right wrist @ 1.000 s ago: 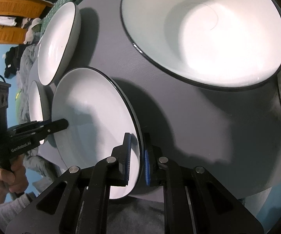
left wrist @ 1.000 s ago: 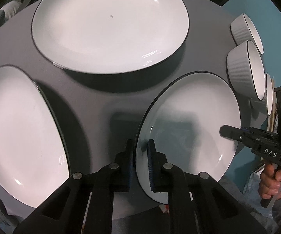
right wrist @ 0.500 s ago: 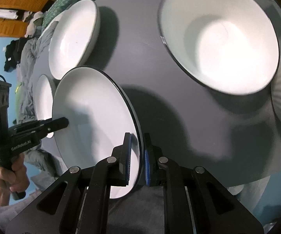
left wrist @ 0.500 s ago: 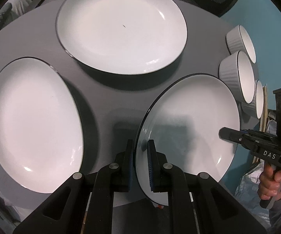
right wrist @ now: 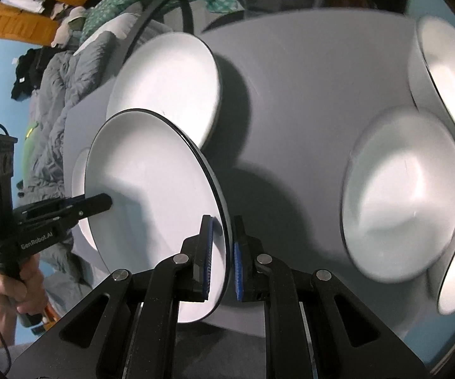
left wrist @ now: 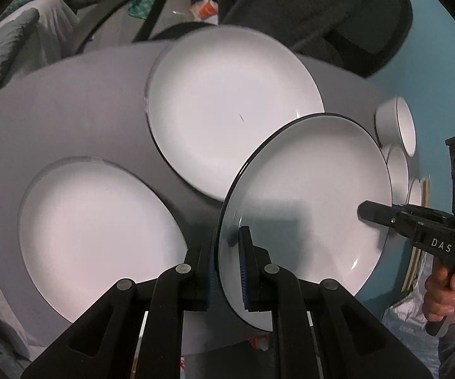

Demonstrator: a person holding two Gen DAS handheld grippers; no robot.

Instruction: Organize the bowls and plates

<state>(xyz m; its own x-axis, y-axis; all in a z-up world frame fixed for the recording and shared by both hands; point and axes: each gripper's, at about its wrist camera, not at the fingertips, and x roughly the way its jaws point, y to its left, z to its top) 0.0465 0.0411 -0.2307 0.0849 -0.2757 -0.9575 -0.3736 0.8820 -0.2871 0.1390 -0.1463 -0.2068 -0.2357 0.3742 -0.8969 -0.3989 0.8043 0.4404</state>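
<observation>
A white plate w/ a thin black rim is held up off the grey round table, pinched at opposite edges by both grippers. The left gripper is clamped on the plate's near rim, blue pads pressed to either face; in the right wrist view the same gripper is seen from the side, tip laid on the plate's face, gripped by a hand. The right gripper is likewise closed on the opposite rim, one pad each side of the plate; in the left wrist view its tip is seen on the plate's far edge, w/ the hand below it.

The plate is tilted, carried above the table, partly overlapping the view of a second plate lying flat at the far side. A third plate is laid flat nearer, to the left. Both are blurred.

Ribbed white bowls are lined up along the table's right edge: one is seen clearly in the left wrist view, others partly hidden behind the held plate. In the right wrist view a wide bowl and another behind it are seen, blurred. A dark chair is seen beyond the table.
</observation>
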